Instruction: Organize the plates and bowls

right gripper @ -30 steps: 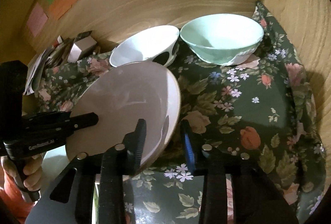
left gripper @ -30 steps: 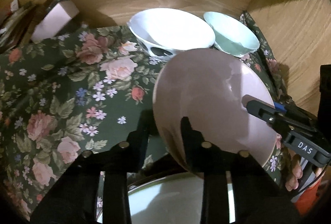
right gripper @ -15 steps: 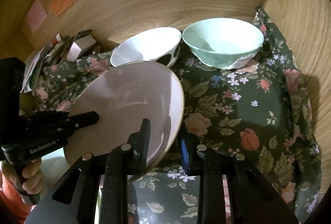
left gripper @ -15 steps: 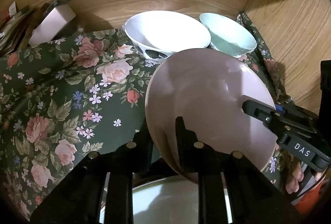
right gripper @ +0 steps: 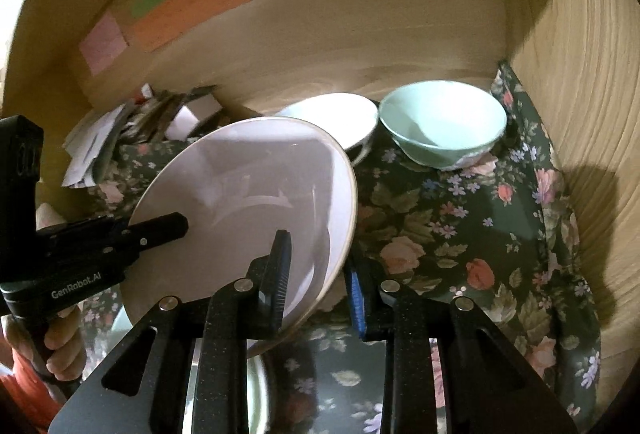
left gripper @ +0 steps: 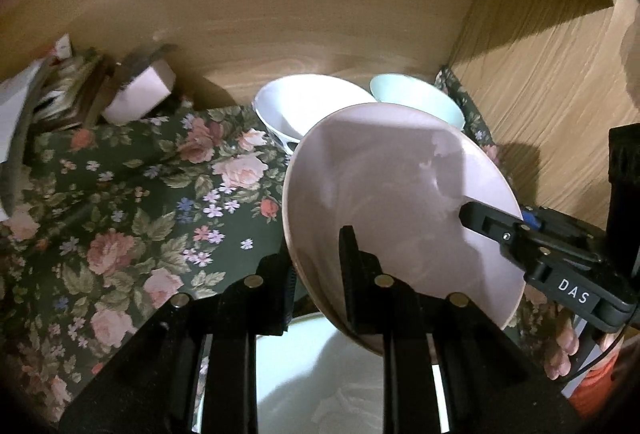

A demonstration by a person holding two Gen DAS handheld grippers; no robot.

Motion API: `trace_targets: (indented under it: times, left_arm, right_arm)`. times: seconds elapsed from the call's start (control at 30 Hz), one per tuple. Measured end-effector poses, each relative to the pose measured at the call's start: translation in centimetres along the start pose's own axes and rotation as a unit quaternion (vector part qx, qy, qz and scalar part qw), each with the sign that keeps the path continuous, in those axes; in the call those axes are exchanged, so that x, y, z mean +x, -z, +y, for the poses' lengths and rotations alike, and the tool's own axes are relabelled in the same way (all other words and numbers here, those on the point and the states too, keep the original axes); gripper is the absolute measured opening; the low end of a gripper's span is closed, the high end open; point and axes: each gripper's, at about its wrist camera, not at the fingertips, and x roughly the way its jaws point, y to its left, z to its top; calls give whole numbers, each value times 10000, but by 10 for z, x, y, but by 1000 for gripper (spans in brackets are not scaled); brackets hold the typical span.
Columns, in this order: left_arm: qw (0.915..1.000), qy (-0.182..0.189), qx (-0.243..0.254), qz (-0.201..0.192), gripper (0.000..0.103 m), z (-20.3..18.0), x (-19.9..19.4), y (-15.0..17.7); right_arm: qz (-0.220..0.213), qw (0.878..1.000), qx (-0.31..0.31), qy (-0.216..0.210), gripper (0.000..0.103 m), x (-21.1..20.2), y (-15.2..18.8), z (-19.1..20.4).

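Note:
A pale pink plate is held tilted above the floral cloth, pinched at opposite rims by both grippers. My left gripper is shut on its left rim; in the right wrist view the plate sits in my right gripper, shut on its right rim. A white bowl and a mint-green bowl stand at the back by the wooden wall; they also show in the right wrist view as the white bowl and the mint bowl. A pale plate lies below the pink one.
A dark floral cloth covers the shelf. Wooden walls close the back and right side. A small box and a pile of papers sit at the back left. Coloured notes stick on the back wall.
Both grippers have lifted the pink plate higher and pulled back a little from the bowls. The plate stays tilted in both grips.

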Motion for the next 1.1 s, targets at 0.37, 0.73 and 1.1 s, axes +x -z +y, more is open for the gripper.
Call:
trace_targets:
  times: [0.37,0.73,1.1]
  left_arm:
    - [9990,-173,-199,-351,20,24,-52,20]
    - [9957,-531,-447,-620,20,58,-98,50]
    - [9911,-807,-794,-707,20,100,-129,86]
  right_arm:
    - [-75,9992,-296,-261,24,-9,4,45]
    - [-2,9960,-624,-636,24,-7,14,98]
    - [177,9911,-966,-895,24,5,28,145]
